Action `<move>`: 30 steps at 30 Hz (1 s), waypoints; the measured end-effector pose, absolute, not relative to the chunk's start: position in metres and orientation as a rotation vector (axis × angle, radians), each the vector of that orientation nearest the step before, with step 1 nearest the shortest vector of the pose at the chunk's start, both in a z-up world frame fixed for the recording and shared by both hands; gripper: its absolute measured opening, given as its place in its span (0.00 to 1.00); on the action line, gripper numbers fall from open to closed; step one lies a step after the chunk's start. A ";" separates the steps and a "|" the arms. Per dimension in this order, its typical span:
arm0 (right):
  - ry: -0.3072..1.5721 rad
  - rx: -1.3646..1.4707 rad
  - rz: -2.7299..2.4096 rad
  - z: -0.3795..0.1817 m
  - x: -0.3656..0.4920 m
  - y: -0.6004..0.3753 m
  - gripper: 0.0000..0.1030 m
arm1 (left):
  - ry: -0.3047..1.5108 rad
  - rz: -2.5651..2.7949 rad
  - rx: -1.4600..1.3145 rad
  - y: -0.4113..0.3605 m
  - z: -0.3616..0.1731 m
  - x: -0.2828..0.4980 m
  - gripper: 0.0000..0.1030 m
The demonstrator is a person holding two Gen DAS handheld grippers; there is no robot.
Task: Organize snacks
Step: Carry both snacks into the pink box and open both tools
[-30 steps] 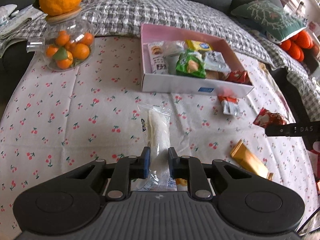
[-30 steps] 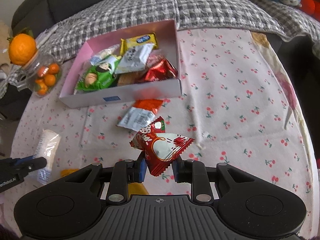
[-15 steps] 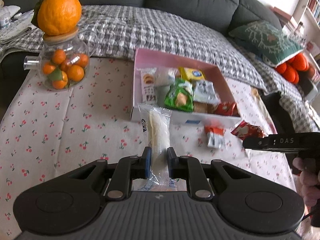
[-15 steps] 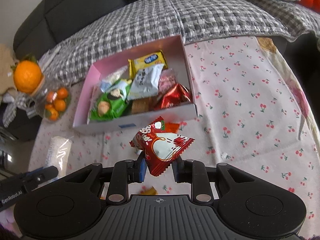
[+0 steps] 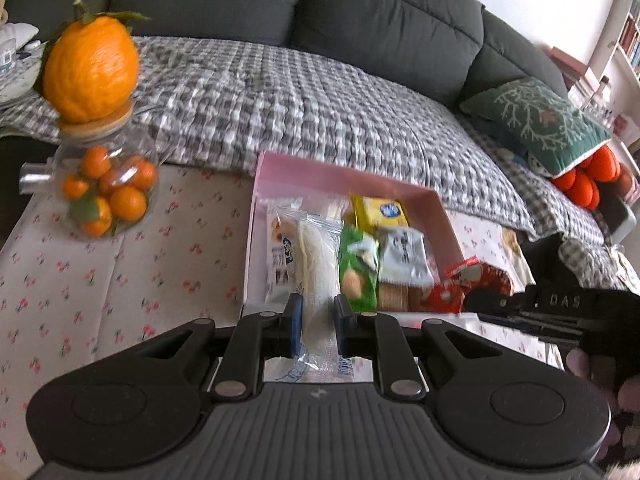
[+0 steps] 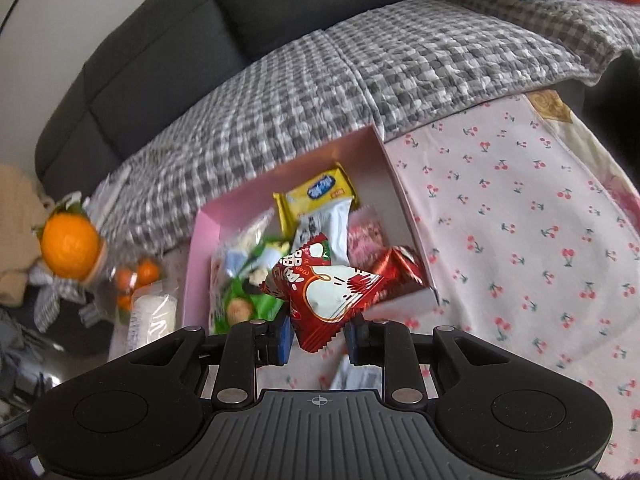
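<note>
Left gripper (image 5: 316, 320) pinches a clear-wrapped white pastry (image 5: 316, 264), right gripper (image 6: 316, 336) a red packet (image 6: 328, 288); releasing short of the pink box (image 6: 204, 240) ahead risks misses.

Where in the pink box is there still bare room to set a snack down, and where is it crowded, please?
The pink box shows bare floor at its back, between the yellow packet and the far wall, and in the right rear corner beside the pink packet. The front half is crowded: the green packet, the white packet and the red foil packet overlap there.
</note>
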State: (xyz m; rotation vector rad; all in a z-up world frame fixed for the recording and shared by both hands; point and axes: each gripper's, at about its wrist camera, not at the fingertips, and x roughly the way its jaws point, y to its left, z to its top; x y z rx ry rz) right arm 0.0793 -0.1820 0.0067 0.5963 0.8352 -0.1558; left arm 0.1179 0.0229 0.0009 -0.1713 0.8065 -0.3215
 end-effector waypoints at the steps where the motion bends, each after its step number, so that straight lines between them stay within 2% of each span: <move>1: 0.825 0.608 -0.160 0.005 0.082 -0.184 0.24 | 0.803 -0.318 -0.170 0.021 0.001 0.124 0.14; 13: 0.764 0.655 -0.236 -0.014 0.099 -0.209 0.24 | 0.759 -0.302 -0.159 0.002 -0.009 0.185 0.14; 26: 0.730 0.681 -0.195 -0.019 0.109 -0.214 0.25 | 0.745 -0.282 -0.156 -0.008 -0.020 0.213 0.15; 29: 0.732 0.681 -0.192 -0.019 0.109 -0.214 0.27 | 0.734 -0.264 -0.157 -0.008 -0.021 0.215 0.30; 30: 0.733 0.680 -0.192 -0.019 0.109 -0.214 0.28 | 0.730 -0.263 -0.160 -0.007 -0.020 0.215 0.32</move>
